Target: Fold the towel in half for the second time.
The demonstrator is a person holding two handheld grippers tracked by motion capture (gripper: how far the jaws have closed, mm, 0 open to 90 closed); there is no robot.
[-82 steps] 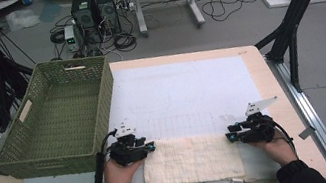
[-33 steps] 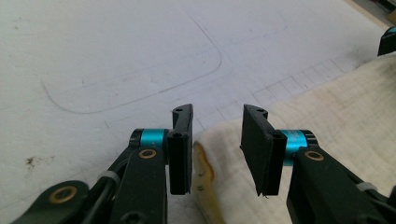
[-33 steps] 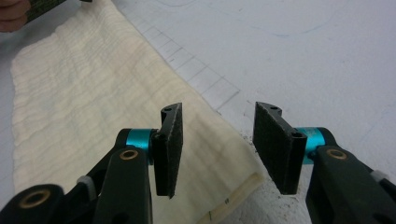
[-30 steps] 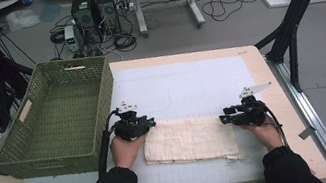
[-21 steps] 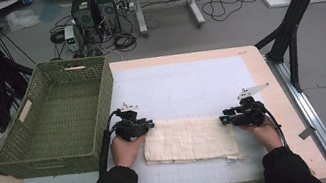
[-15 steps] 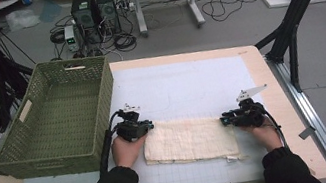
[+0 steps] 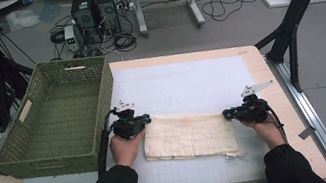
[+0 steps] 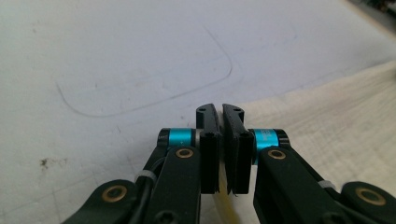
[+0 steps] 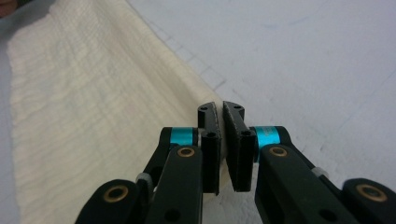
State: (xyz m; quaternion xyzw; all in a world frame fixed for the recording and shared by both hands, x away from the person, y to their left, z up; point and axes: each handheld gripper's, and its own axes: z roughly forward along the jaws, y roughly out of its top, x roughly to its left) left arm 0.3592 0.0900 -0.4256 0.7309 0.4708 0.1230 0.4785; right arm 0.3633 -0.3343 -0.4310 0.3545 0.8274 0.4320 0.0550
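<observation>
Both hands lie low at the cloth's (image 7: 189, 136) ends, left gripper (image 7: 147, 119) and right gripper (image 7: 226, 113) each pinching a far corner (jaws just closed); bare mat (image 7: 180, 83) beyond.

Basket (image 7: 54, 118) left of cloth (image 7: 190, 136); both on mat (image 7: 189, 81); mat on table (image 7: 274, 102).

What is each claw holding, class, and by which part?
Both claws are shut on the cream cloth: the left claw pinches its far left corner, the right claw its far right corner.
</observation>
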